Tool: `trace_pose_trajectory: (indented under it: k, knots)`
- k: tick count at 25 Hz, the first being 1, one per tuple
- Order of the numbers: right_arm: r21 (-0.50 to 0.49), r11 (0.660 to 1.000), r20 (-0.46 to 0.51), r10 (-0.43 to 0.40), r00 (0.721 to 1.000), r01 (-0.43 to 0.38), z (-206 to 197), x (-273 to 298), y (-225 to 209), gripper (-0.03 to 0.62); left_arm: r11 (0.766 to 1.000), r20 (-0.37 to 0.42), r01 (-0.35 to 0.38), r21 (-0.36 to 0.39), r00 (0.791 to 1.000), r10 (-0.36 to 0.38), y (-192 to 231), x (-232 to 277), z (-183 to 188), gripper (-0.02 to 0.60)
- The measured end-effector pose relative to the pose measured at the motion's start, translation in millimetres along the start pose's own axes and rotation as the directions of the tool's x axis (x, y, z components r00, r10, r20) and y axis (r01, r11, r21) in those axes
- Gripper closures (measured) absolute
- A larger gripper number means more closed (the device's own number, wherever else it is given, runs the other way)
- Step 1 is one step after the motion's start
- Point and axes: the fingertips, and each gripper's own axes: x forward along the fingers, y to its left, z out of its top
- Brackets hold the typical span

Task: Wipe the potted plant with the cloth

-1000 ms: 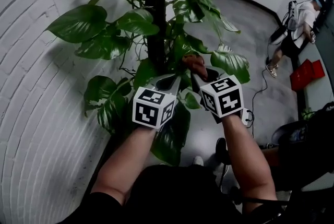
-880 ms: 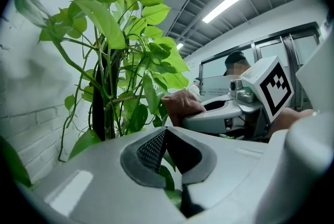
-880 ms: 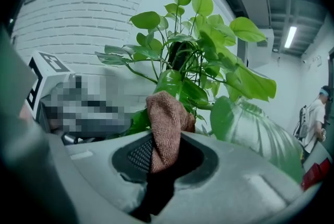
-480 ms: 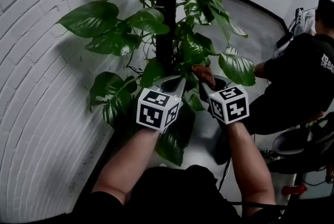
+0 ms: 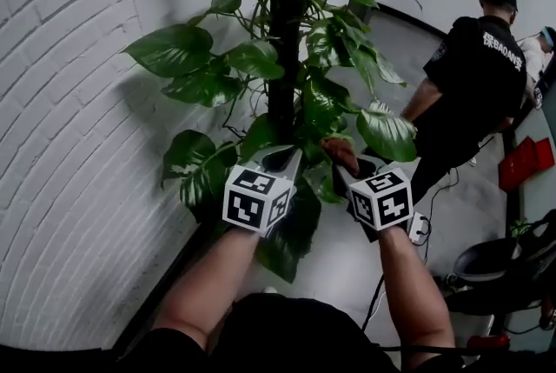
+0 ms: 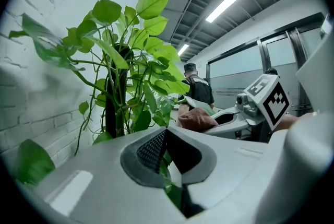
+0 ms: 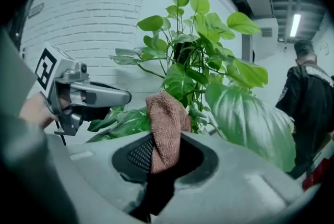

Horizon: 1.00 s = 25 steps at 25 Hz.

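The potted plant (image 5: 280, 58) is a tall climber on a dark pole with large glossy leaves, standing against the wall. My left gripper (image 5: 287, 159) is shut on a thin green leaf (image 6: 168, 176), whose edge shows between its pads. The right gripper (image 5: 347, 171) is shut on a brown cloth (image 5: 339, 152). The cloth (image 7: 166, 124) sticks up out of the jaws, just beside a big pale-green leaf (image 7: 250, 118). The two grippers are close together at the plant's lower leaves. The pot is hidden.
A white brick wall (image 5: 69, 145) runs along the left, close behind the plant. A person in black (image 5: 473, 76) stands at the right on the grey floor (image 5: 347, 267), near cables and dark gear (image 5: 495, 263).
The view has tilted up a little. The person in black has risen and moved further off at the right. Both grippers stay at the lower leaves, still holding the leaf and the cloth.
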Motion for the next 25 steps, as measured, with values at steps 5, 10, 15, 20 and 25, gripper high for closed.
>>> trace_pose_trajectory:
  k: [5, 10, 15, 20, 25]
  knots:
    - [-0.023, 0.995, 0.096, 0.098, 0.991, -0.096, 30, -32, 20, 0.530, 0.998, 0.009, -0.068, -0.004, 0.998, 0.068, 1, -16, 5, 0.572]
    - [-0.124, 0.981, 0.178, 0.173, 0.969, -0.152, 74, -55, 42, 0.530, 0.994, 0.036, -0.108, 0.014, 0.994, 0.107, 3, -24, 10, 0.572]
    - [-0.241, 0.963, 0.224, 0.175, 0.959, -0.120, 140, -49, 54, 0.530, 0.990, 0.062, -0.138, 0.008, 0.989, 0.137, 32, -27, 31, 0.572]
    - [-0.266, 0.962, 0.244, 0.125, 0.962, -0.058, 205, -17, 52, 0.530, 0.991, 0.091, -0.133, -0.003, 0.987, 0.133, 68, -15, 65, 0.572]
    - [-0.281, 0.960, 0.200, 0.049, 0.979, 0.010, 250, 33, 44, 0.530, 0.994, 0.115, -0.113, -0.010, 0.987, 0.113, 104, -6, 91, 0.572]
